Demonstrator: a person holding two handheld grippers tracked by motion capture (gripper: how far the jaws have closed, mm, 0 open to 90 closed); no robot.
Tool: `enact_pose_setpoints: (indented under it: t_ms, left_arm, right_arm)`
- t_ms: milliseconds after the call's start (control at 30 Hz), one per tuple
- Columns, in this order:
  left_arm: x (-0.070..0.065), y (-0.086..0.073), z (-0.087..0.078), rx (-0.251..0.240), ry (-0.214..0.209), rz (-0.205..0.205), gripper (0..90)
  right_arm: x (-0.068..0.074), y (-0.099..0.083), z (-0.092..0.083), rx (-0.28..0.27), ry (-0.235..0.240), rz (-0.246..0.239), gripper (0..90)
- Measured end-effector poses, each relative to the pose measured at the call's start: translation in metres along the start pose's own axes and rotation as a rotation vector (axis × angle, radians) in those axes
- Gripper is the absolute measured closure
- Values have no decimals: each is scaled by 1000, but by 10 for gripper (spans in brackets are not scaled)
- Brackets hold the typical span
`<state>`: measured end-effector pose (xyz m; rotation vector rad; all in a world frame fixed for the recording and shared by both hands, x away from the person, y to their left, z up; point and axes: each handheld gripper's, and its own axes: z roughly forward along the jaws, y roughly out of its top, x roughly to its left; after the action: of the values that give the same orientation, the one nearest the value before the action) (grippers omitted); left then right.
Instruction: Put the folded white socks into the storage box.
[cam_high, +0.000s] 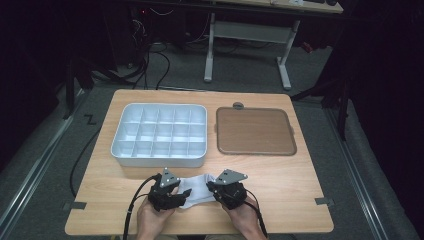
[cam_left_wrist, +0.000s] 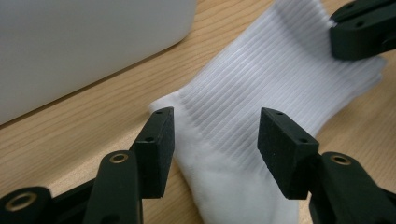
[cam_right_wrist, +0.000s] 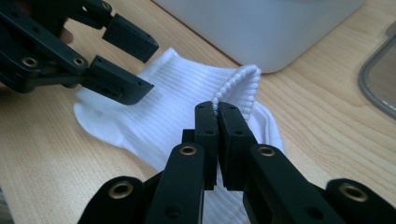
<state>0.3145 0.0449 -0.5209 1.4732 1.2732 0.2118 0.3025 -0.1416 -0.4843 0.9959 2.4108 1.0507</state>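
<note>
- Both grippers sit at the near edge of the light wooden table (cam_high: 280, 200), with a white ribbed cotton sock (cam_high: 197, 195) lying flat between them.
- Left gripper (cam_left_wrist: 215, 135) stands released, its jaws apart astride the sock's heel end.
- Right gripper (cam_right_wrist: 217, 126) is clenched on the sock's cuff edge, pinching it upward.
- Farther off, a white plastic compartment tray (cam_high: 159, 135) lies on the left.
- Right of it rests a brown lid with a grey rim (cam_high: 255, 131).
</note>
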Motion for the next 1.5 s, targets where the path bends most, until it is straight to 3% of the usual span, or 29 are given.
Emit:
enact_pose_setpoints:
  t_ms: [133, 267, 300, 467, 767, 1100, 1333, 1467, 1500]
  left_arm:
    - [1, -10, 6, 44, 32, 49, 476]
    - [1, -11, 7, 48, 26, 36, 477]
    - [2, -11, 8, 60, 23, 16, 476]
    - [0, -12, 9, 56, 36, 32, 473]
    - [8, -7, 15, 22, 56, 14, 459]
    - [11, -4, 16, 16, 65, 0, 459]
    - [16, 3, 14, 16, 72, -38, 434]
    - [17, 12, 12, -10, 64, -76, 413]
    - [17, 15, 12, -12, 61, -82, 409]
  right_arm:
    - [-3, -5, -4, 9, -13, 2, 875]
    - [-8, -13, -1, 46, -29, 10, 876]
    - [-13, -21, 4, 74, -44, 21, 877]
    - [-16, -27, 12, 101, -64, 24, 876]
    - [-16, -25, 19, 84, -90, 7, 863]
    - [-17, -24, 20, 72, -74, 29, 801]
    - [-17, -21, 15, 44, -54, 57, 710]
    - [-16, -17, 10, 18, -53, 64, 715]
    - [-15, -13, 6, 12, -44, 54, 755]
